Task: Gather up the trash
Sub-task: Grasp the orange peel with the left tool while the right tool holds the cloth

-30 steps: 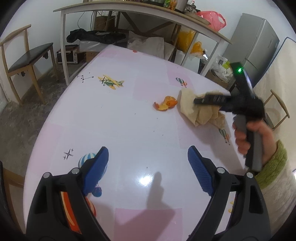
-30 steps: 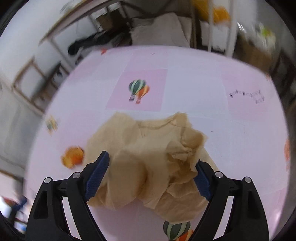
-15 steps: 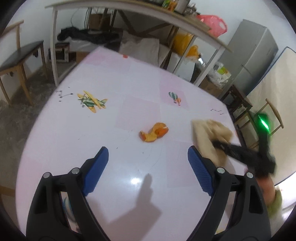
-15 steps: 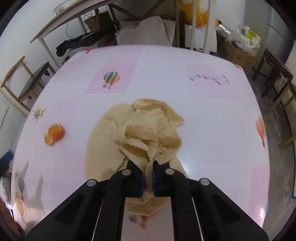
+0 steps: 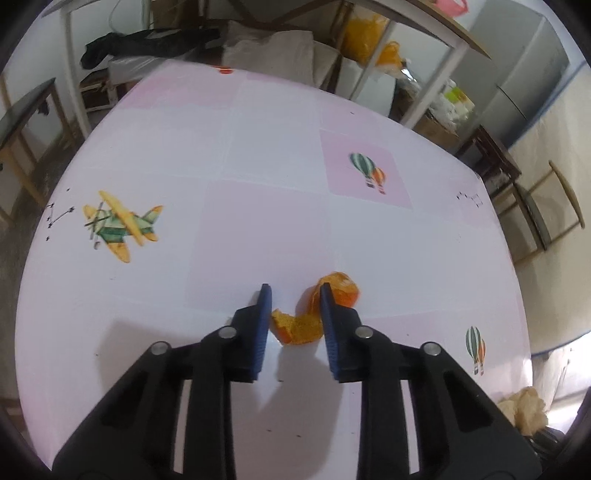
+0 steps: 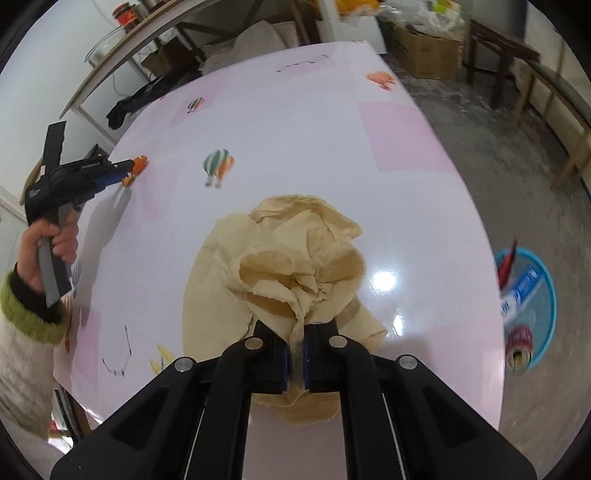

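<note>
An orange peel (image 5: pixel 317 314) lies on the pink-and-white table (image 5: pixel 258 221). My left gripper (image 5: pixel 293 291) is lowered around it, its blue jaws partly closed with the peel between them, a gap still showing on the left side. My right gripper (image 6: pixel 295 332) is shut on a crumpled tan paper (image 6: pixel 291 269) and holds it above the table. The paper also shows at the lower right edge of the left wrist view (image 5: pixel 524 410). The left gripper and the peel appear far left in the right wrist view (image 6: pixel 125 171).
A blue basket (image 6: pixel 528 306) with trash in it stands on the floor off the table's right edge. Wooden chairs (image 5: pixel 543 214) stand beside the table. A long shelf table (image 5: pixel 406 22) with bags under it is behind.
My left gripper moved forward to the orange peel and narrowed its jaws around it. My right gripper, shut on the tan paper, lifted it and swung toward the table's right edge.
</note>
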Motion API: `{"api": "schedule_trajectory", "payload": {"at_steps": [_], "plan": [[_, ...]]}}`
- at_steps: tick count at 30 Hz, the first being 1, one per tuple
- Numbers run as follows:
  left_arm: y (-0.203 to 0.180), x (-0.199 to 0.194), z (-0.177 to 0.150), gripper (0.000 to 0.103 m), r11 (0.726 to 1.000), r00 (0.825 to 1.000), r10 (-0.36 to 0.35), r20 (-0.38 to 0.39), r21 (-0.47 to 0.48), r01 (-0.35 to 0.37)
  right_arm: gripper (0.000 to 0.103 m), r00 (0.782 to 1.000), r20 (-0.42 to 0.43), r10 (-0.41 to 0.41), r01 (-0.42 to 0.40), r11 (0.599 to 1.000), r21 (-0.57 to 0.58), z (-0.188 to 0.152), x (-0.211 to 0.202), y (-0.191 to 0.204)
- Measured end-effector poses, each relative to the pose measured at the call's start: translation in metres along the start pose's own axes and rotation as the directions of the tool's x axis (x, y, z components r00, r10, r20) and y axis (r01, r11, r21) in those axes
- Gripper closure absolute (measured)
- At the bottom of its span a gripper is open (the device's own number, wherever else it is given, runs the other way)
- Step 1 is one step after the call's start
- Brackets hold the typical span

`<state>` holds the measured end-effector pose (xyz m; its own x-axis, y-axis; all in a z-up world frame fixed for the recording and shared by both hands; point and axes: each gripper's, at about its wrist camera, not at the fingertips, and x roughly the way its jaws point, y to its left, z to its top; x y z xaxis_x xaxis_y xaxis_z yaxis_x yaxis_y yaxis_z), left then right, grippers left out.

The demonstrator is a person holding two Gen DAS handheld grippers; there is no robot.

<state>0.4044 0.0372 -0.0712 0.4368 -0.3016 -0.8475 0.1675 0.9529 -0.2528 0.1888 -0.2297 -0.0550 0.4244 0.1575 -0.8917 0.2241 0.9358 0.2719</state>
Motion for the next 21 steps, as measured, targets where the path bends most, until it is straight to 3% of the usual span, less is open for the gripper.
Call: {"api": "schedule_trajectory", "payload": {"at_steps": [4,10,17,18,21], "plan": [[-0.015,-0.004,-0.015,0.097,0.999,1.000,-0.008,-0.007,0.043,0.008,0.097,1.000,0.010,0.014,-0.014,1.000,0.012,-0.005,-0.003,-0.004],[-0.024,-0.027,-0.052,0.099,0.997,0.996,-0.071,-0.050,0.008,0.071,0.097,0.999,0.027,0.025,-0.025,1.000,0.006,-0.006,-0.003,-0.006],[-0.050,-0.068,-0.113,0.099,0.982,0.983,-0.178,-0.052,0.053,0.181,0.097,0.995,0.032,0.099,-0.100,0.994,0.044,-0.013,-0.008,-0.018],[-0.054,-0.073,-0.119,0.094,0.981,0.983,-0.180,-0.041,0.070,0.182,0.097,0.993,0.031,0.115,-0.117,0.992,0.055,-0.014,-0.008,-0.020],[-0.066,-0.093,-0.138,0.058,0.979,0.989,-0.146,0.027,0.150,0.141,0.097,0.988,0.031,0.149,-0.151,0.985,0.081,-0.017,-0.009,-0.025]]}}
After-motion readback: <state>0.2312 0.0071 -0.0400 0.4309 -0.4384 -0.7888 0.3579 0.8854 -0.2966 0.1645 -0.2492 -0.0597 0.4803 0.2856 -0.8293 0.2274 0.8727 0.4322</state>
